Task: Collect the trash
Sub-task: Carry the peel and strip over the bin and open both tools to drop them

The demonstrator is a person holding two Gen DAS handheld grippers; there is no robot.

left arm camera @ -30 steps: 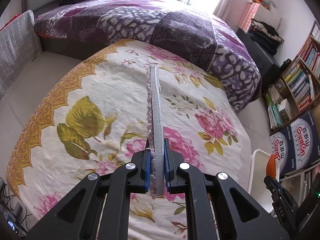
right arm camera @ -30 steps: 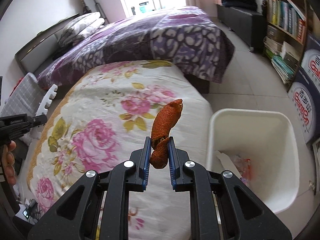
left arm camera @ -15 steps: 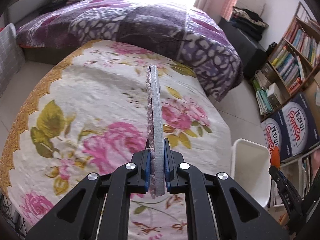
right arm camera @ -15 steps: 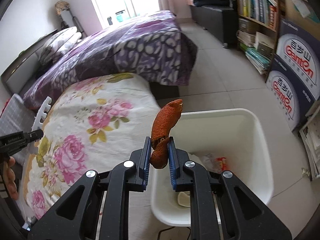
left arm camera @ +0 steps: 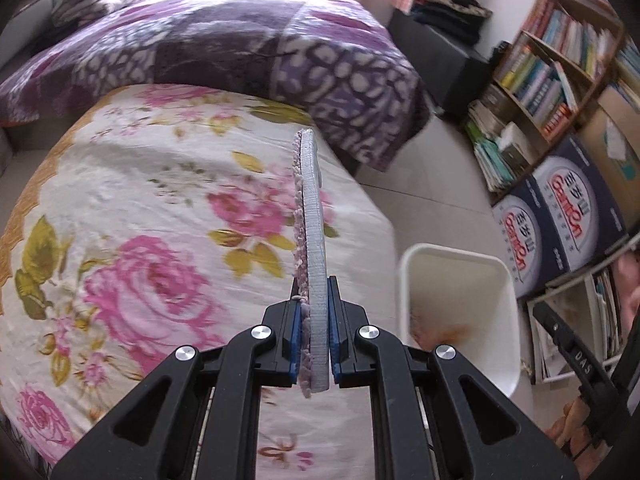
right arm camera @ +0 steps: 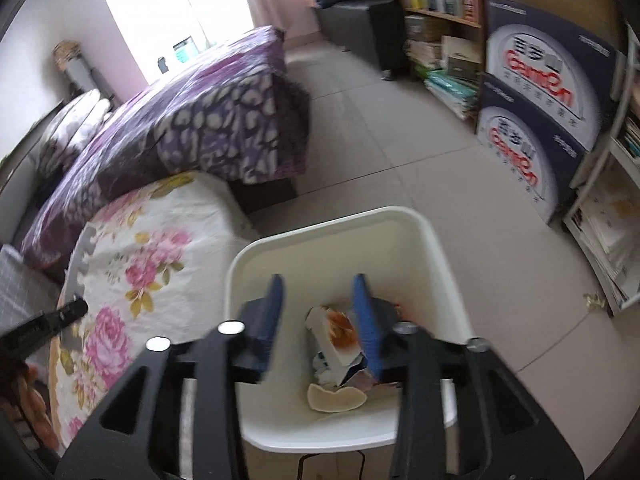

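My left gripper [left arm camera: 314, 344] clamps a thin foam mat piece [left arm camera: 311, 240], seen edge-on. My right gripper [right arm camera: 318, 316], jaws just opened and empty, hovers over the white bin [right arm camera: 436, 248]; its contents are blurred.

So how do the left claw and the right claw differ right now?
The left claw is clamped on a flat grey pad with a purple fuzzy side; the right claw is open with nothing between its pads, its jaws having just been opening. The left claw hangs over the floral cloth; the right claw hangs over the white bin. Both have black arms and blue pads.
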